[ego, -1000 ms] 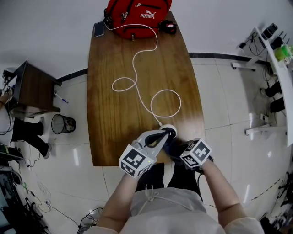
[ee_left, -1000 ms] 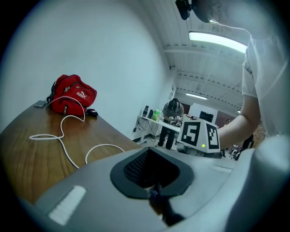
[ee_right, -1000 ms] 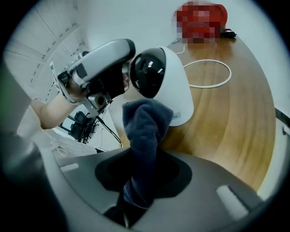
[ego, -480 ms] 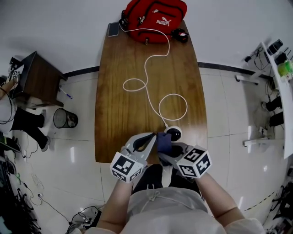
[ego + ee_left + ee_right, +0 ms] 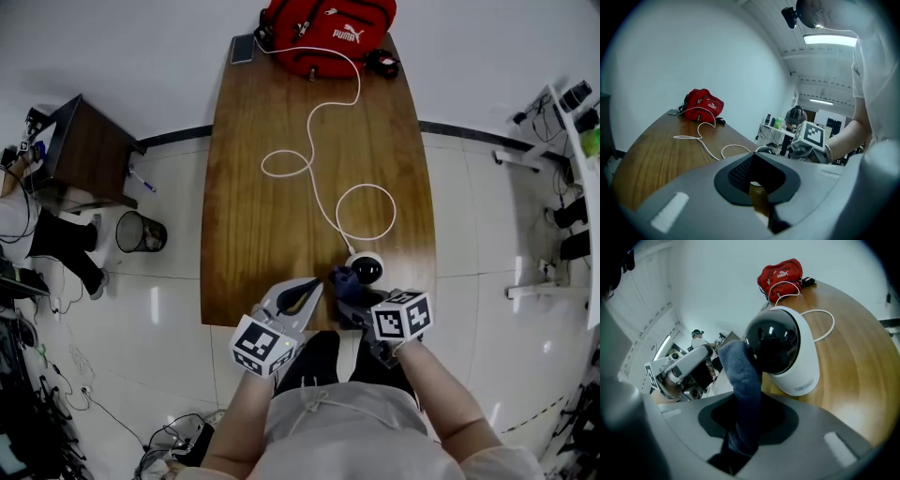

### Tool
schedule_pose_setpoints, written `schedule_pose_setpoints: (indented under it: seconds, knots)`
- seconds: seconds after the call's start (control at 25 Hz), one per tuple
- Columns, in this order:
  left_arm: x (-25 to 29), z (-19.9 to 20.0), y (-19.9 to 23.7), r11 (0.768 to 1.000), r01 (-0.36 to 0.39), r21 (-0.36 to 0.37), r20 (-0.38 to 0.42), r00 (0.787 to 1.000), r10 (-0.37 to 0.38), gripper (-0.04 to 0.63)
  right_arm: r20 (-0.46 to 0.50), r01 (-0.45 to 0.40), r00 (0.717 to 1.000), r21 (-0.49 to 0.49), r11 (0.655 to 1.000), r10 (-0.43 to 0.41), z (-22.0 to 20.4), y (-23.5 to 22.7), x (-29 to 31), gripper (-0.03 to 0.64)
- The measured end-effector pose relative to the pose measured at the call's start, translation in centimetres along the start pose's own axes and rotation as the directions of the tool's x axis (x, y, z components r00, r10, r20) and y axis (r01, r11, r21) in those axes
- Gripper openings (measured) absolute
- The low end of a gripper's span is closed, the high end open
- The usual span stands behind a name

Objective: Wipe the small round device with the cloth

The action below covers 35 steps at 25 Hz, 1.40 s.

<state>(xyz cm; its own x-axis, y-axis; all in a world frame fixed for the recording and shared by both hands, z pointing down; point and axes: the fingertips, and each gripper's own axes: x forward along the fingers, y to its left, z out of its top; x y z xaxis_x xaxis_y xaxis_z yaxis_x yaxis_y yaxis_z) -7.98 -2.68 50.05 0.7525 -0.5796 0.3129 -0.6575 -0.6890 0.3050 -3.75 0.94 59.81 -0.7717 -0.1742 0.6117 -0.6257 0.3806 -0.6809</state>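
- The small round device (image 5: 780,345), a white body with a glossy black dome, stands near the front edge of the brown wooden worktop (image 5: 253,234). A white cable (image 5: 707,147) loops away from it toward a red backpack (image 5: 326,33) at the far end.
- The right gripper (image 5: 745,427) is clamped on a dark blue cloth (image 5: 743,376). The cloth stands up out of the jaws, and its free end lies against the left side of the black dome.
- The left gripper (image 5: 314,286) has its jaws fully together with nothing between them. It sits just beside the device on the left, apparently without touching it.
- The wipe looks to be under way, so the cloth's broad face should stay on the dome, not just a folded edge.
- Light, even pressure that follows the curve round the dome would probably clean best.
- Only the cloth should meet the glossy surface, as the hard jaw tips could mark it.
- The device looks light and may slide or tip under a sideways push.
- The closed left gripper could brace the white base from the opposite side.
- Strokes are better directed away from the near edge and without tugging the cable.
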Motion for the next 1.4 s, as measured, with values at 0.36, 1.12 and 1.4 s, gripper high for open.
schedule_pose_setpoints:
  seconds: [0.36,1.12,1.4]
  knots:
    - [-1.4,1.1,1.1,0.999,-0.034,0.003,0.032,0.999,0.034,0.006,0.012,-0.017,1.0,-0.091,0.996,0.018,1.8,3.8,0.9,0.112]
    - [-2.1,0.2,1.1,1.0,-0.02,-0.015,0.011,1.0,0.02,0.006,0.152,0.112,0.98,0.123,0.986,-0.13,3.8,-0.3,1.9,0.112]
    - [-1.4,-0.3,0.8,1.0,-0.014,-0.021,0.005,1.0,0.014,0.006,0.001,0.12,0.993,0.114,0.986,-0.121,-0.2,-1.8,1.6,0.112]
